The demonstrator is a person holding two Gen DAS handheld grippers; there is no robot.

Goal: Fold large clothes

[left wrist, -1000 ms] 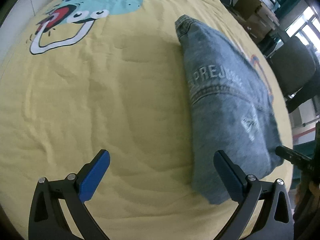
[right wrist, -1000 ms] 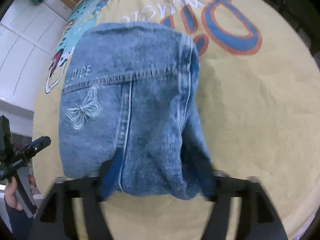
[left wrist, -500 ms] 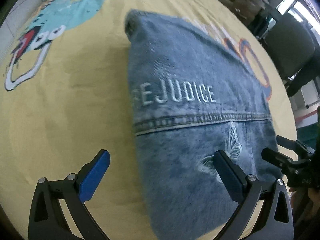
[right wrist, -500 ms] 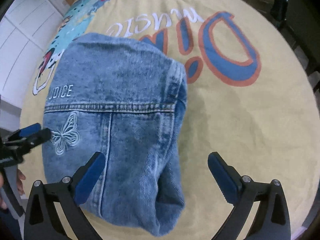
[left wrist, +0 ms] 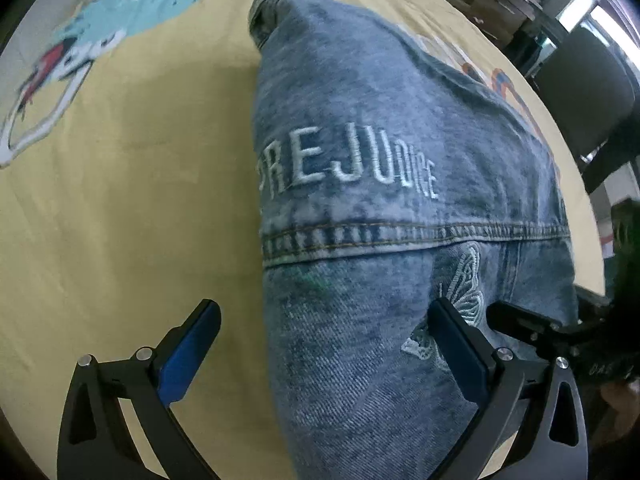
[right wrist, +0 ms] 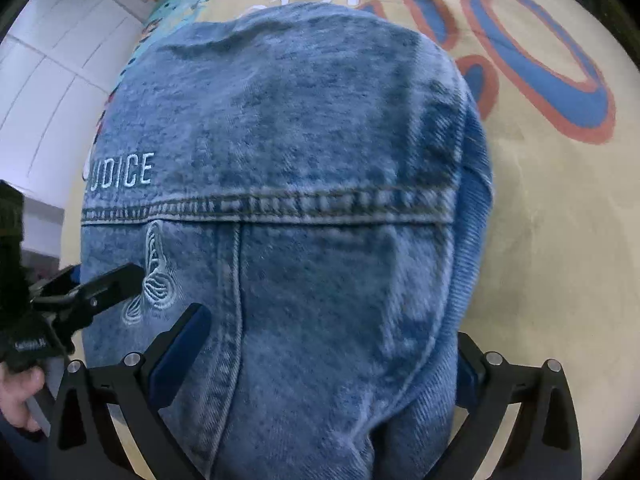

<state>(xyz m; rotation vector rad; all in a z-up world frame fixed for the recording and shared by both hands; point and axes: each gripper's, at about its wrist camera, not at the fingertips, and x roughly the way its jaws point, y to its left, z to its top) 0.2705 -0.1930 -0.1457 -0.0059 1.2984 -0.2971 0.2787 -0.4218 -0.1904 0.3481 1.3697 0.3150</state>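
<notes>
A folded blue denim jacket [left wrist: 380, 152] with white "PREJUDICE" lettering and an embroidered butterfly lies on the yellow printed sheet [left wrist: 120, 200]. My left gripper [left wrist: 324, 344] is open, its jaws straddling the jacket's near left edge. In the right wrist view the jacket [right wrist: 320, 160] fills the middle. My right gripper [right wrist: 324, 356] is open, with the jacket's near end between its jaws. The left gripper's finger [right wrist: 100, 288] shows at the left of the right wrist view, over the butterfly.
The sheet [right wrist: 560, 240] carries a cartoon print and large orange-and-blue letters. A dark chair [left wrist: 588, 92] and cardboard boxes [left wrist: 492, 4] stand beyond the bed's right side. White tiled wall [right wrist: 60, 80] lies to the left.
Both grippers have moved forward and closer to the jacket's near end. The right gripper, shut on the denim a second ago, has been open since half a second ago.
</notes>
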